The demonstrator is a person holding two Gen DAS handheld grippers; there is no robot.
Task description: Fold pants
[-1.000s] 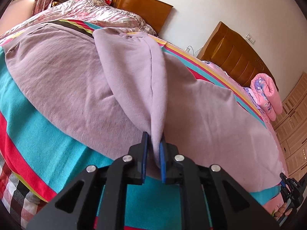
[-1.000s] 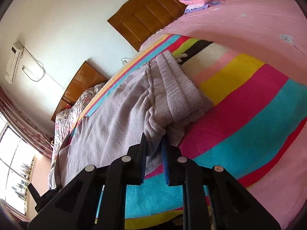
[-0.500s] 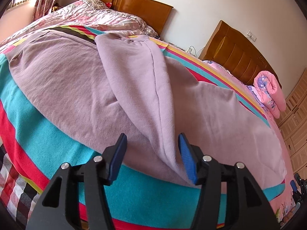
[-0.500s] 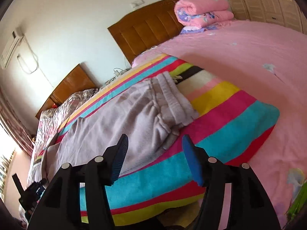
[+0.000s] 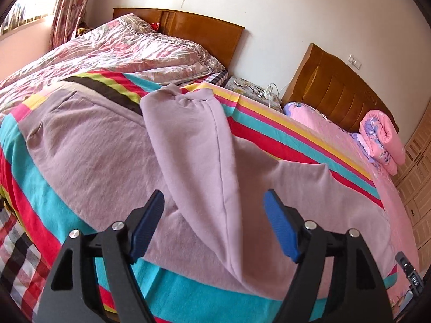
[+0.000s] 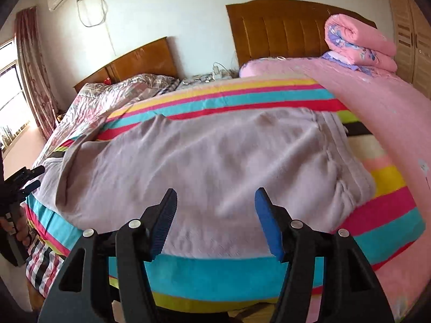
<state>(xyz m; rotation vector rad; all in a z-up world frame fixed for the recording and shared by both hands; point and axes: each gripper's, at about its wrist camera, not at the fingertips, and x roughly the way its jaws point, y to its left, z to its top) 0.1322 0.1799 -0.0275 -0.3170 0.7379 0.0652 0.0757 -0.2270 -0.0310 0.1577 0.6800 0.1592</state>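
Note:
Mauve pants [image 5: 113, 145] lie flat on a striped blanket [image 5: 167, 290] on the bed. In the left wrist view one leg [image 5: 196, 145] is folded across the other, its cuff at the far side. My left gripper [image 5: 214, 204] is open and empty, just above the near edge of that folded leg. In the right wrist view the pants [image 6: 204, 158] spread wide, with the ribbed waistband [image 6: 347, 167] at the right. My right gripper [image 6: 215, 202] is open and empty above the near edge of the pants.
A rolled pink quilt [image 6: 358, 43] sits by the wooden headboard [image 6: 280, 32]. A second bed with a floral cover [image 5: 113, 48] stands at the left. A nightstand [image 5: 253, 88] with cables lies between them. Wardrobe doors [image 6: 409, 35] stand at the right.
Both grippers have opened and let go of the pants, then drawn back and up. The folded leg and waistband have settled flat on the blanket.

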